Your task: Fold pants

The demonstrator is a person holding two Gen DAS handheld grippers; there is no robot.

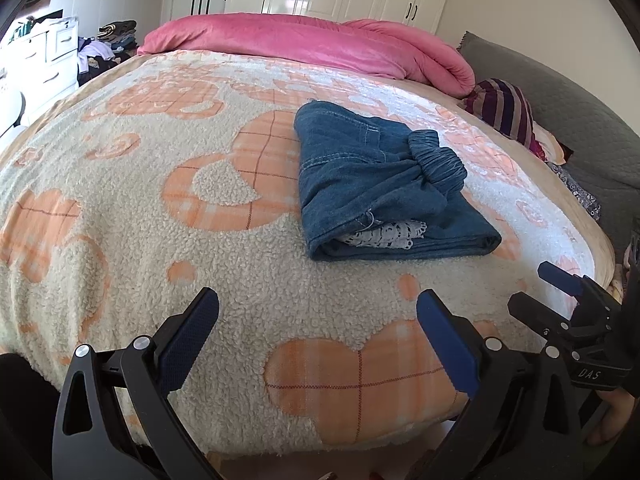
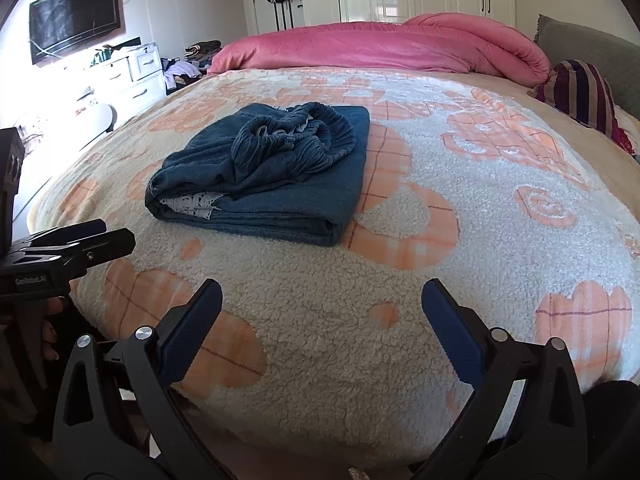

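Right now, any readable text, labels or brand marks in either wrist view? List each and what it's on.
"DAS" – white letters on the black body of the right hand-held gripper, seen in the left wrist view.
"GenRobot.AI" – small, slightly blurred print on the body of the left hand-held gripper, seen in the right wrist view.
Pants, blanket, TV: no legible text.

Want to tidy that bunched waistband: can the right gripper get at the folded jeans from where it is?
Probably yes. The right gripper is open and holds nothing, and only bare blanket lies between it and the folded jeans, which sit ahead and slightly to its left.
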